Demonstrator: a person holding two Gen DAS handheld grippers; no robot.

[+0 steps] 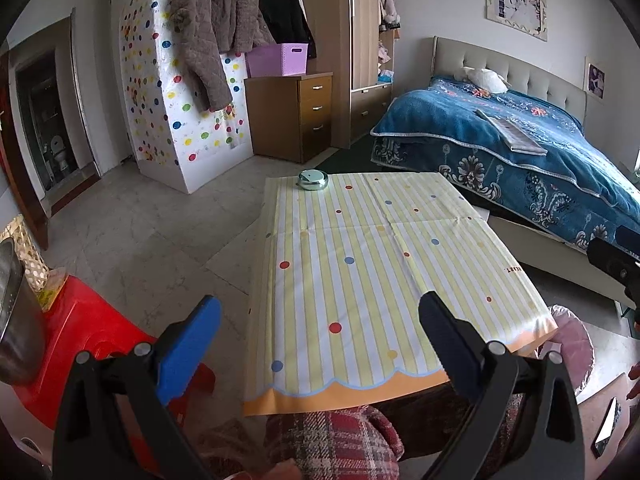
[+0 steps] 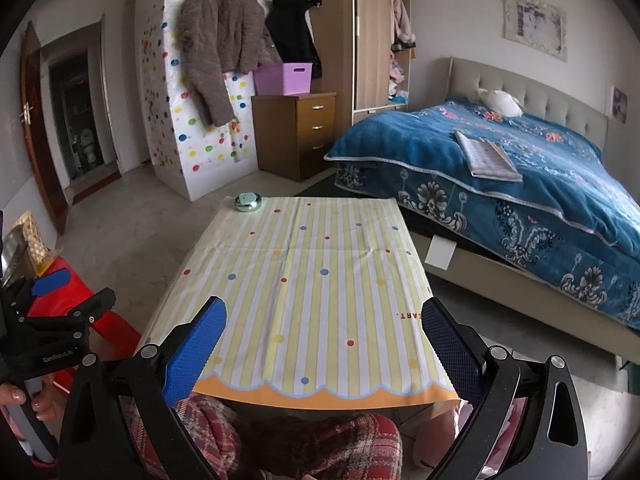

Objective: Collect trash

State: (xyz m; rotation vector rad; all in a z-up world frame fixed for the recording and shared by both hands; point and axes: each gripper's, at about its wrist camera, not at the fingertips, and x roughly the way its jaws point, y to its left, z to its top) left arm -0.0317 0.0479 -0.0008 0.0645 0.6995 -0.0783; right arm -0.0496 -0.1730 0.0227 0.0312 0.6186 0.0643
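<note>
A low table [image 1: 360, 248] with a yellow-and-white striped, dotted cloth stands in front of me; it also shows in the right wrist view [image 2: 304, 280]. A round metal ashtray [image 1: 312, 179] sits at its far left corner, also in the right wrist view [image 2: 247, 201]. A pink-lined trash bin [image 1: 570, 336] stands at the table's near right corner. My left gripper [image 1: 320, 332] is open and empty over the table's near left edge. My right gripper [image 2: 324, 336] is open and empty over the near edge. No loose trash shows on the cloth.
A red plastic stool [image 1: 80, 328] with a metal pot [image 1: 16, 320] stands at left. A bed with a blue blanket [image 1: 520, 152] is at right. A wooden drawer chest [image 1: 292, 116] with a purple basket [image 1: 280, 59] stands behind. My plaid-clad knees [image 1: 332, 440] are under the table edge.
</note>
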